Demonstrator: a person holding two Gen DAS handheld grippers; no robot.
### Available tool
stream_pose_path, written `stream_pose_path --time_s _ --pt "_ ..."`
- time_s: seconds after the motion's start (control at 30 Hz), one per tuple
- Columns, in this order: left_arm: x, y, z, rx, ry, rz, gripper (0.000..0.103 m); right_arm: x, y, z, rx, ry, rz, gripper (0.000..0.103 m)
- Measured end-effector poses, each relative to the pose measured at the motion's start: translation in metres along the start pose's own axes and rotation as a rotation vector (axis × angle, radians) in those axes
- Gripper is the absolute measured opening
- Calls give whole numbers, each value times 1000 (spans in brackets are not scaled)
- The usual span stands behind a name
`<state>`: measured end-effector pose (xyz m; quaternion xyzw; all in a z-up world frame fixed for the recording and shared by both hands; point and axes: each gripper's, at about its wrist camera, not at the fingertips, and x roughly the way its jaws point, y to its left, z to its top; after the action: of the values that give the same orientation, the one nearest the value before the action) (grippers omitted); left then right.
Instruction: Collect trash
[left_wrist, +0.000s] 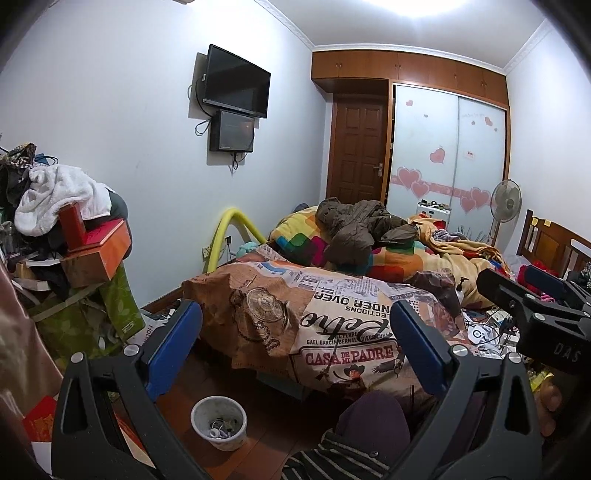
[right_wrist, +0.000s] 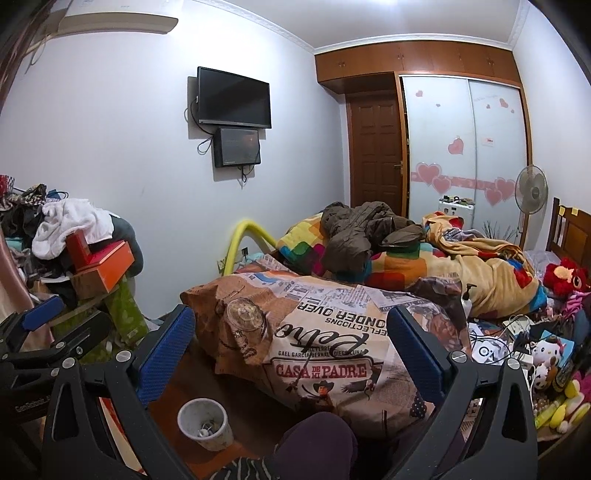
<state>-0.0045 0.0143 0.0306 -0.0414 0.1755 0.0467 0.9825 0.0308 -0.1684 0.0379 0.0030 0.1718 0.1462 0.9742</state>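
So we had both tongs up and pointed across the bedroom, nothing in either one. The left tongs (left_wrist: 295, 332) were spread wide, blue pads far apart with the quilt (left_wrist: 332, 332) showing between them. The right tongs (right_wrist: 291, 332) were just as wide, same printed quilt in the gap.

The bin (left_wrist: 219, 421), a small white cup-shaped thing, sat on the wood floor below and a bit left of the middle of the left tongs, just inside the left finger. In the right view the bin (right_wrist: 205, 424) was in much the same spot, low between the fingers and closer to the left one. We could see a few bits of trash (left_wrist: 221, 430) at the bottom, too small to make out.

Beyond the tips was the bed, with a brown jacket (left_wrist: 358, 229) dumped on a colourful blanket (left_wrist: 306, 236) further back. Off to the left of both tongs was a pile of clothes (left_wrist: 55, 195) with an orange box (left_wrist: 99, 251) stacked under it. High up past the left finger hung the TV (left_wrist: 236, 83). To the right of the right tongs we had plush toys (right_wrist: 554, 350) and cables (right_wrist: 513, 325) scattered on the bed. Far back stood the door (left_wrist: 356, 151) and a fan (left_wrist: 505, 201).

Our knee (right_wrist: 317, 439) poked in at the bottom, between the fingers.
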Motion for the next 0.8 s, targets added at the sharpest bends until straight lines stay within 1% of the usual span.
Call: stream_pose_path --time_s 0.23,0.8 --pt "-2 -1 0 7 -3 -5 102 1 -6 -1 -18 -2 16 103" --pt "-8 1 3 13 -5 -12 102 1 -8 2 -24 0 24 103"
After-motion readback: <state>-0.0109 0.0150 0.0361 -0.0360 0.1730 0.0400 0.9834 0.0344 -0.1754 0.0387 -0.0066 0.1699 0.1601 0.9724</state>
